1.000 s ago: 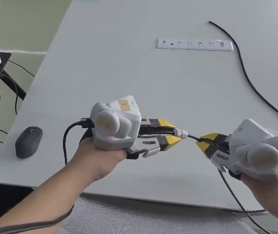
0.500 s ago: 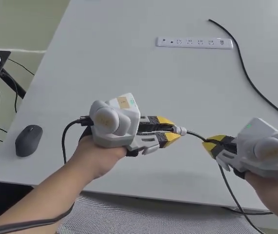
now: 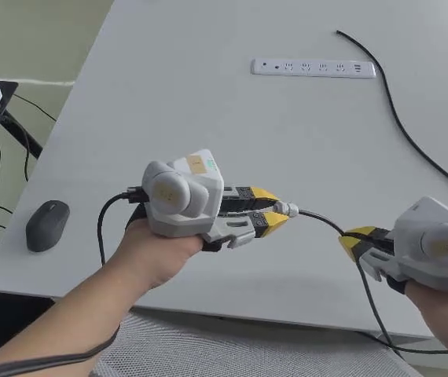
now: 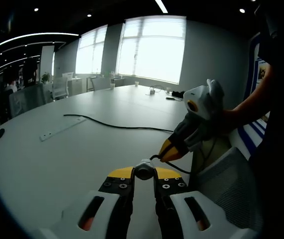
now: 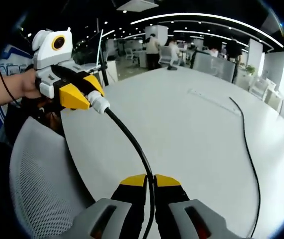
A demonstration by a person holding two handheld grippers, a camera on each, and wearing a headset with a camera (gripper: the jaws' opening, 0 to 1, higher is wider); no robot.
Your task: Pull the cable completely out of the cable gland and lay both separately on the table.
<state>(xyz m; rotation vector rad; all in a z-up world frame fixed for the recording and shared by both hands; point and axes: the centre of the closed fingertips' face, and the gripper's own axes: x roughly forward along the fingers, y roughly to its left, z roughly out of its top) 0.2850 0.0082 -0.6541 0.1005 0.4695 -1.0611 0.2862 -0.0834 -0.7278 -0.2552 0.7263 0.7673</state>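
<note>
On the left, we are holding the yellow-tipped left gripper [image 3: 276, 210] over the near part of the white table [image 3: 208, 102], its jaws clamping the small pale-grey plastic cable gland [image 4: 144, 170]. The thin black cable [image 3: 324, 221] is running out of the gland rightward into the yellow-tipped right gripper [image 3: 355, 240], whose jaws are pinching it tight. We are judging the pull-out as under way, the cable not yet free. Next we are needing a straight pull apart along the cable's line, then laying each piece down separately.
</note>
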